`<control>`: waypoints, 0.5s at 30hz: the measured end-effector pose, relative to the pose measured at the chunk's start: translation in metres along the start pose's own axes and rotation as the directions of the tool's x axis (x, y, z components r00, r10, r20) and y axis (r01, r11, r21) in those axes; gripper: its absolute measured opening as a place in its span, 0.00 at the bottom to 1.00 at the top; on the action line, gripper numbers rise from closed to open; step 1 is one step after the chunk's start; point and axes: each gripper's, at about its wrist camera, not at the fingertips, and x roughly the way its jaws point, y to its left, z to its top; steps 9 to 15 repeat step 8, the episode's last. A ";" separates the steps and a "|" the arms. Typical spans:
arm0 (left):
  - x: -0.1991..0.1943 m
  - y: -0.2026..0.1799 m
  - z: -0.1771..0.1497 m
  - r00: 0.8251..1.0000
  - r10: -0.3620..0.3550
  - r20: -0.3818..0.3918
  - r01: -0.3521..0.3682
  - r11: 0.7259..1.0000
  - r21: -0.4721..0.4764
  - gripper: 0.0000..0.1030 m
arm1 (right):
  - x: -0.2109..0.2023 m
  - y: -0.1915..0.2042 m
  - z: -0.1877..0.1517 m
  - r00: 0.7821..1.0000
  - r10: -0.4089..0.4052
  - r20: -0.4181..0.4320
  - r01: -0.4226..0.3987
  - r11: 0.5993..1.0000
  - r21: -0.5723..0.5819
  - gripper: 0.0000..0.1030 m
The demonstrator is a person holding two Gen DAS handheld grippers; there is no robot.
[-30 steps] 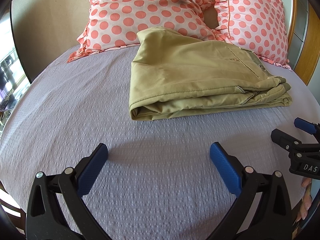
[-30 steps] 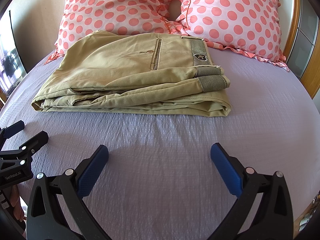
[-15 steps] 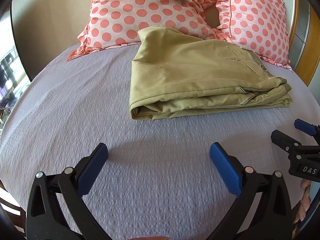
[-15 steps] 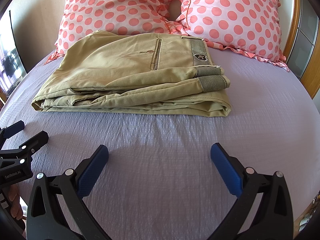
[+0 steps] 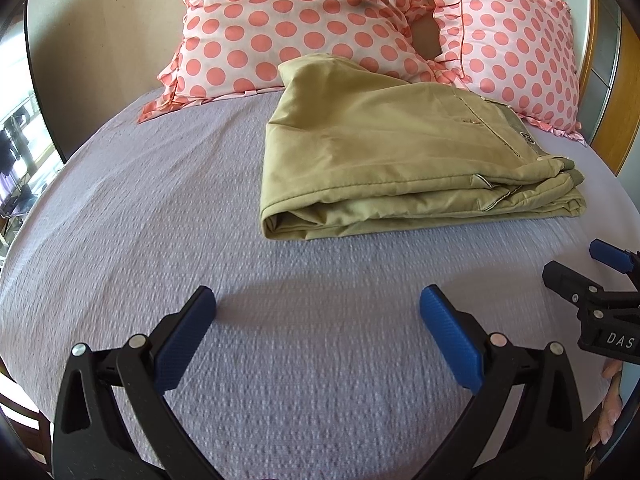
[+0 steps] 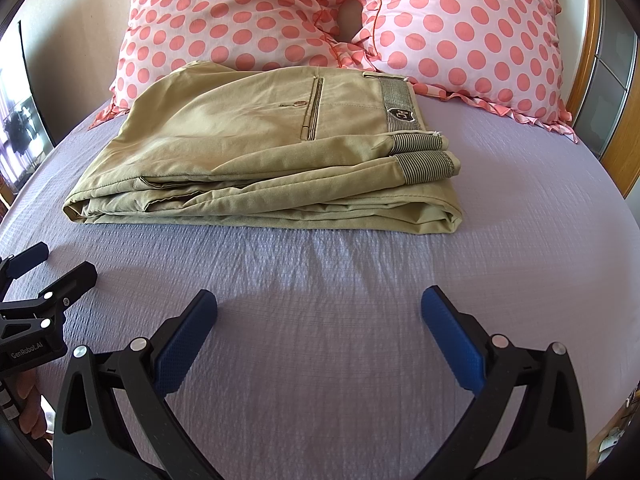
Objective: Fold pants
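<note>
A: At the bottom of both frames, what shows?

B: The left gripper (image 5: 318,322) and right gripper (image 6: 319,326), jaws spread wide, holding nothing, over the lilac bedspread (image 6: 320,280).

A: And the pants?

B: Mid-frame, the khaki pants (image 6: 272,160) lie in a flat stack, their far edge against the polka-dot pillows (image 6: 248,12).

A: Which step?

B: Folding looks finished; at most, some tidying remains.

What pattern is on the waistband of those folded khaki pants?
Fine dark-and-light stripes on the waistband of the folded khaki pants, clearest in the right wrist view.
</note>
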 end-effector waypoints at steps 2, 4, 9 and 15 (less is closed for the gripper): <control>0.000 0.001 0.000 1.000 -0.003 0.009 0.003 1.000 0.003 0.98 | 0.000 0.000 0.000 1.000 0.000 0.000 0.000 1.000 0.000 0.99; -0.001 0.000 -0.002 1.000 -0.005 0.018 0.005 1.000 0.006 0.98 | 0.000 0.000 0.000 1.000 0.000 0.000 0.000 1.000 0.000 0.99; 0.000 0.001 -0.001 1.000 -0.007 0.022 0.006 1.000 0.007 0.98 | 0.000 0.000 0.000 1.000 0.000 0.000 0.000 1.000 0.000 0.99; 0.000 0.001 -0.001 1.000 -0.007 0.022 0.006 1.000 0.007 0.98 | 0.000 0.000 0.000 1.000 0.000 0.000 0.000 1.000 0.000 0.99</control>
